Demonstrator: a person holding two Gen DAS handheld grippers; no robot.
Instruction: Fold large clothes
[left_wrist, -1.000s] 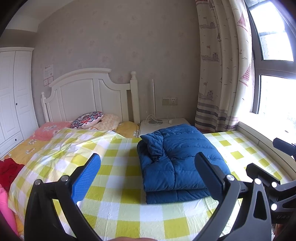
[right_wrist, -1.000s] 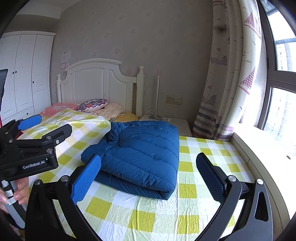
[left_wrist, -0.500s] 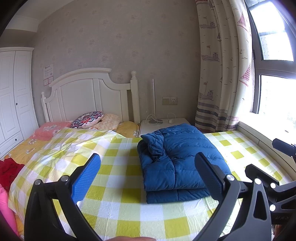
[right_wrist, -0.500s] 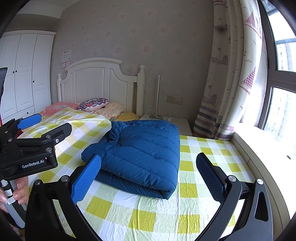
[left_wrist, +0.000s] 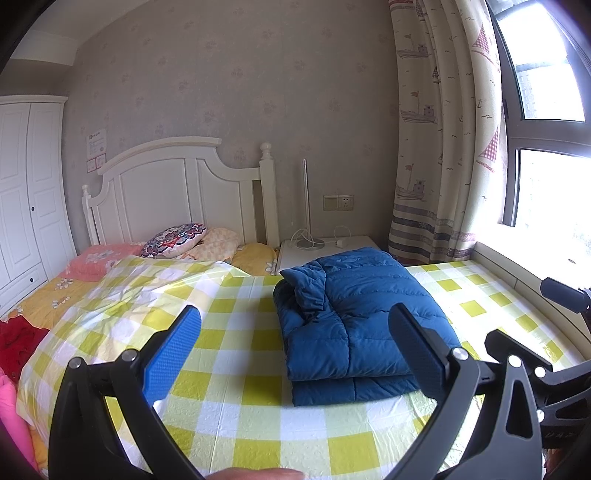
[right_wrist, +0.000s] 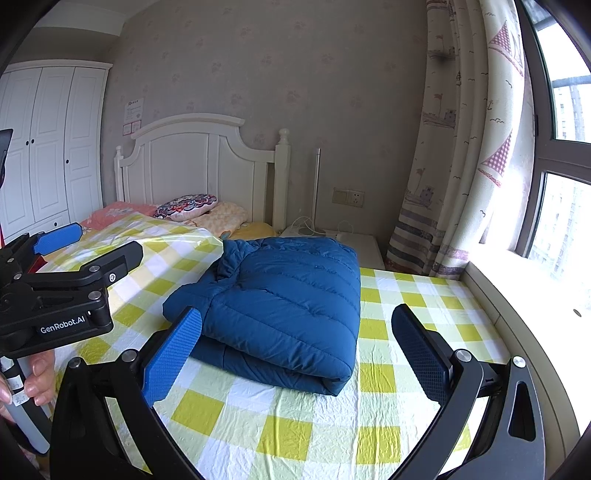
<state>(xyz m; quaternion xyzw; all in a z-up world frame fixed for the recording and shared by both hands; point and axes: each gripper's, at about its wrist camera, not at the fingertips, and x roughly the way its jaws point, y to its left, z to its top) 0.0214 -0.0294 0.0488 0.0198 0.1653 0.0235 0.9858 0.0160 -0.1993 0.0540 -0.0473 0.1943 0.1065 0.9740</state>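
The blue puffer jacket (left_wrist: 354, 317) sits folded into a thick rectangle on the yellow checked bedsheet (left_wrist: 240, 373), just ahead of the left gripper (left_wrist: 295, 350) and a bit to its right, and straight ahead of the right gripper (right_wrist: 295, 350), slightly left of its center line. Both grippers are spread wide with nothing between the fingers, held back off the fabric, so the person seems to have let go on purpose: the stack looks finished and there's no reason to keep pinching it. The folded edge faces the grippers, while a bunched collar or sleeve bit (left_wrist: 306, 288) pokes up on the far left corner of the pile, which is the only untidy spot. Beyond it are pillows (left_wrist: 173, 240) against the white headboard (left_wrist: 177, 184), and a nightstand (left_wrist: 325, 247) by the curtain (left_wrist: 443, 129). The fold looks pretty much done, maybe just a tuck left.
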